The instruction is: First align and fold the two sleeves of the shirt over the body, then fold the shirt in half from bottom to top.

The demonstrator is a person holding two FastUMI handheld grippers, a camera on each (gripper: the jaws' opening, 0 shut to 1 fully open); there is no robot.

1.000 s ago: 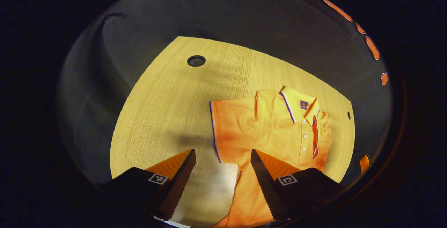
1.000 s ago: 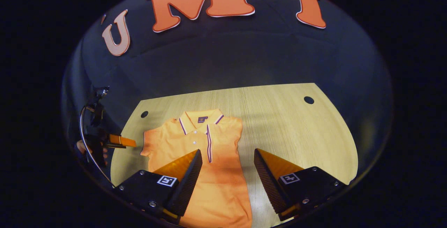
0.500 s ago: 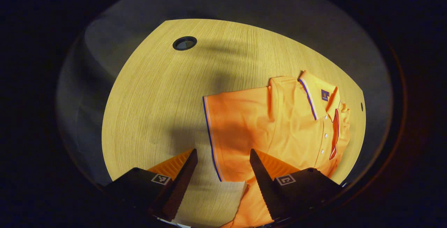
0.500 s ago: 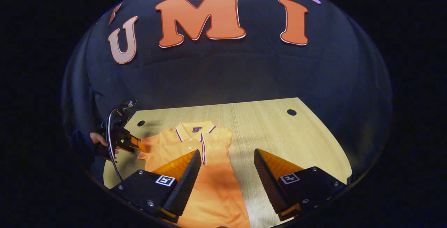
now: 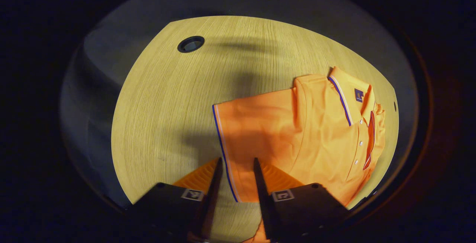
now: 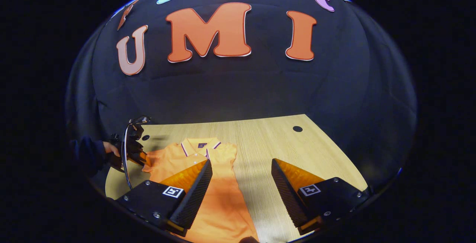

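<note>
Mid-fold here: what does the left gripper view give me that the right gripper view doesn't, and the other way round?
Left gripper view: the left gripper, its fingers narrowly apart astride the sleeve's striped hem. Right gripper view: the right gripper, fingers wide open above the shirt's body, and a hand holding the left gripper at the sleeve. Both: the orange shirt, its collar, the wooden table.

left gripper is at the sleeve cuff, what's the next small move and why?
Probably finish closing the left gripper on the sleeve cuff: its fingers straddle the striped hem, narrowed but with a gap. The right gripper hangs open above the shirt.
</note>
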